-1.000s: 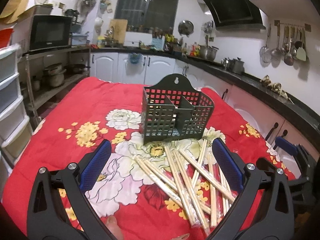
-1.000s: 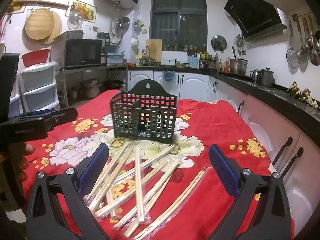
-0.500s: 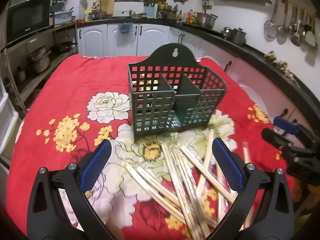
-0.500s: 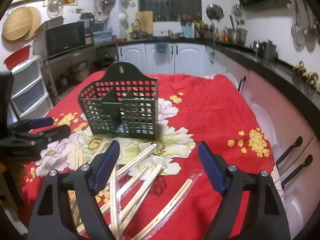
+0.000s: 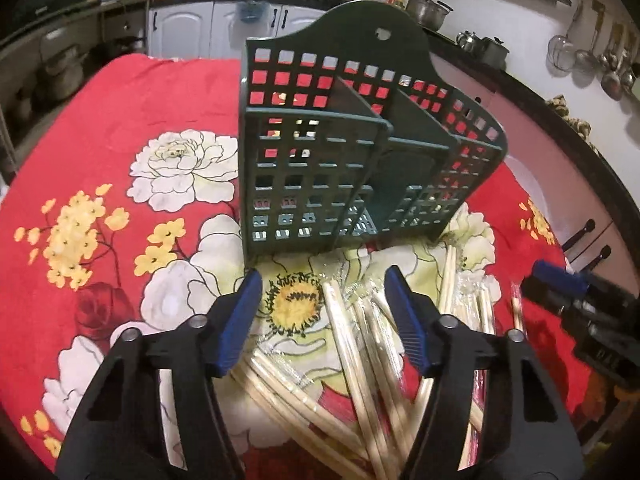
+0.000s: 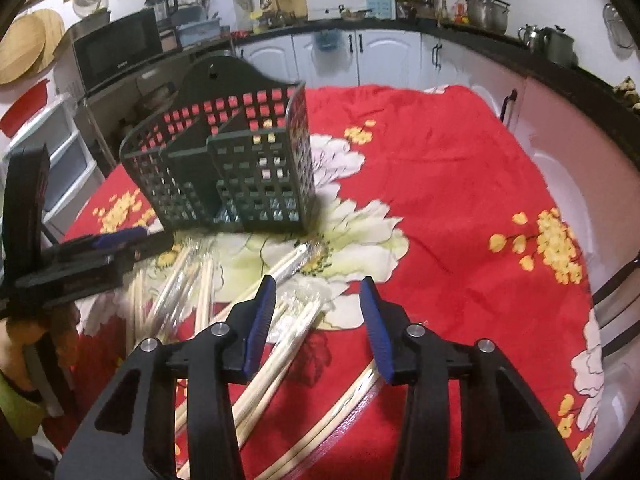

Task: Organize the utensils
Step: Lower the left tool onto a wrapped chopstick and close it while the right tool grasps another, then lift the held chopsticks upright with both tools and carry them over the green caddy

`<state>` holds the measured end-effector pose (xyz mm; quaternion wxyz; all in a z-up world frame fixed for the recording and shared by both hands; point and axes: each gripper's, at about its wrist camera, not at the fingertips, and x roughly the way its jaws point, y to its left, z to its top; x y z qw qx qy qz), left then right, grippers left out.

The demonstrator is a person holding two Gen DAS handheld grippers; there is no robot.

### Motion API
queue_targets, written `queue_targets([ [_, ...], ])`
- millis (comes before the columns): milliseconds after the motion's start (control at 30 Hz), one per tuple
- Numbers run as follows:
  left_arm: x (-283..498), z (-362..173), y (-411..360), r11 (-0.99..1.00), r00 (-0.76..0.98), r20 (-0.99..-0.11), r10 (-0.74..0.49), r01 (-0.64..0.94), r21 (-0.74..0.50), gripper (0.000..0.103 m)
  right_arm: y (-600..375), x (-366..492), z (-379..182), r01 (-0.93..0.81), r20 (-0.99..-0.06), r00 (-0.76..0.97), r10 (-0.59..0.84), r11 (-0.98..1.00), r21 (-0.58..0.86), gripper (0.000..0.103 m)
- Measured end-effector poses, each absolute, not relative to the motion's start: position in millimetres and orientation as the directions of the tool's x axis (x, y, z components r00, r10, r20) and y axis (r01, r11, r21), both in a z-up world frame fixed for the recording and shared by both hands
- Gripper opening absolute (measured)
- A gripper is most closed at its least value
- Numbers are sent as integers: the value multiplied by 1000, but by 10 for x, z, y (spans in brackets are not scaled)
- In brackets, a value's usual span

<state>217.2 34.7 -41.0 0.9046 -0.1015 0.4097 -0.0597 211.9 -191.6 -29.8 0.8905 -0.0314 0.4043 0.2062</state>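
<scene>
Both grippers are sitting lower and closer to the pile than a second ago, and the caddy is filling more of each view. Left gripper is hovering over the wrapped chopsticks, jaws closing, blue pads apart with several pairs lying beneath the gap but none pinched. Right gripper is doing likewise on the other side of the pile, jaws closing, pads not pressing on anything; wrapped pairs are running under and between its fingers. The dark green utensil caddy is standing upright on the red floral tablecloth, just beyond the scattered chopsticks, its compartments showing nothing inside. Each gripper is showing at the edge of the other's view.
</scene>
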Motion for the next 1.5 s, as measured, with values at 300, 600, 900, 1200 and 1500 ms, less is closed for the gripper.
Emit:
queue_targets([
  [300,2352,-522,361,951,631,-732,-256,30,-306,52,-1868,2266,-558,-383,-776,514,365,907,173,34],
  [600,2452,-654,344,939,612,-738,-284,21,-345,52,-1896,2442,-677,-352,-790,458,408,899,261,26],
  [900,2499,-704,385,927,611,-732,-303,8,-376,46,-1968,2507,-725,-333,-777,452,438,891,308,11],
  [1200,2494,-772,512,922,604,-737,-304,-9,-387,19,-2031,2425,-618,-330,-749,497,437,894,302,8],
  [1500,2396,-767,692,910,592,-737,-324,-17,-414,8,-2102,2305,-395,-354,-702,556,444,891,283,8],
])
